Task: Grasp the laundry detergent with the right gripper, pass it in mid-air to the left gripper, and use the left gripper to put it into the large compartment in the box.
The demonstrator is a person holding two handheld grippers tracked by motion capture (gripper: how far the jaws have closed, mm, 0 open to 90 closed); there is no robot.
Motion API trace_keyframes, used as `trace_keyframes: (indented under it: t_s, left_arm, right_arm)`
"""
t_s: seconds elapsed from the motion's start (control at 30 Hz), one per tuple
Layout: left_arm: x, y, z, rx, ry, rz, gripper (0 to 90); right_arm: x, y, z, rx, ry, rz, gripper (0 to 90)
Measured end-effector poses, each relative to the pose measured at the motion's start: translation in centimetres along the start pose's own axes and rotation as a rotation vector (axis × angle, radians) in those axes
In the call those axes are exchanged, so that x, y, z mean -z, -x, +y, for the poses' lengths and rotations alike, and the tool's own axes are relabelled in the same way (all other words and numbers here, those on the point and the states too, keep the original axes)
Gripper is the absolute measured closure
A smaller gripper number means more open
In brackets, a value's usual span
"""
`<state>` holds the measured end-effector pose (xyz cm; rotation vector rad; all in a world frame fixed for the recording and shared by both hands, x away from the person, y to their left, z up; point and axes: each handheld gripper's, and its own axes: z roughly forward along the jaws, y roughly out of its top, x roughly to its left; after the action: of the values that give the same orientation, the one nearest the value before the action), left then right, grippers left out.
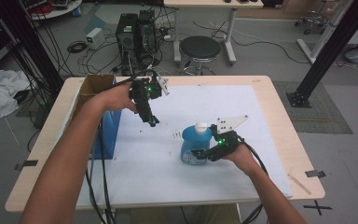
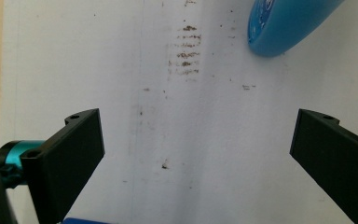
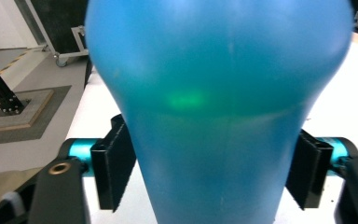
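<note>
Starting at the left: tall blue open-topped box (image 1: 106,128) at the worktop's (image 1: 279,135) left edge, brown cardboard flap above it. Next, left tool (image 1: 152,122) held above the white paper sheet (image 1: 135,172), pointing down, jaws wide apart with nothing between them. Further right, upright blue translucent plastic soap bottle with a white pump cap (image 1: 196,144), standing on the sheet near the middle of the worktop. Right tool (image 1: 199,154) level at the bottle's lower body, jaws narrowed onto its two flanks, pads against the plastic in the right gripper view (image 3: 214,140).

Judged handling: moderately heavy, since liquid seems to fill much of it; smooth, rounded walls probably slippery and somewhat squeezable. Best grip low on the narrower waist, below the bulge, with firm but not crushing pressure; pump cap better avoided.
</note>
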<state>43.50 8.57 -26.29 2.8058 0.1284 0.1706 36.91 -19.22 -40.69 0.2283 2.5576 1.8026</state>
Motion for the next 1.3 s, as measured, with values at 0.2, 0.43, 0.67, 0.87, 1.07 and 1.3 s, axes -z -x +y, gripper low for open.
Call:
trace_keyframes:
  t_s: [0.2, 0.43, 0.67, 0.87, 1.07, 1.3]
  left_arm:
    - [0.01, -0.01, -0.10, 0.006, -0.001, 0.003, 2.9]
    - [-0.04, -0.01, -0.11, 0.008, 0.001, 0.003, 2.9]
    - [-0.15, 0.01, 0.01, 0.009, 0.000, -0.001, 2.9]
    - [-0.25, 0.01, 0.04, 0.009, 0.000, -0.002, 2.9]
    - [-0.26, 0.04, -0.14, 0.014, 0.002, -0.001, 2.9]
    - [-0.03, 0.33, -0.20, 0.034, 0.005, -0.008, 2.9]
  right_arm:
    - [0.07, 0.14, -0.08, -0.005, -0.001, -0.001, 29.2]
    - [0.06, 0.27, -0.19, 0.002, 0.002, 0.004, 35.8]
    - [0.03, 0.26, -0.26, 0.013, 0.007, 0.016, 41.0]
    - [0.07, 0.21, -0.26, 0.018, 0.007, 0.013, 41.9]
    - [0.10, 0.00, -0.35, 0.048, 0.022, -0.010, 44.7]
    - [0.35, -0.21, 0.17, 0.028, 0.060, -0.030, 45.4]
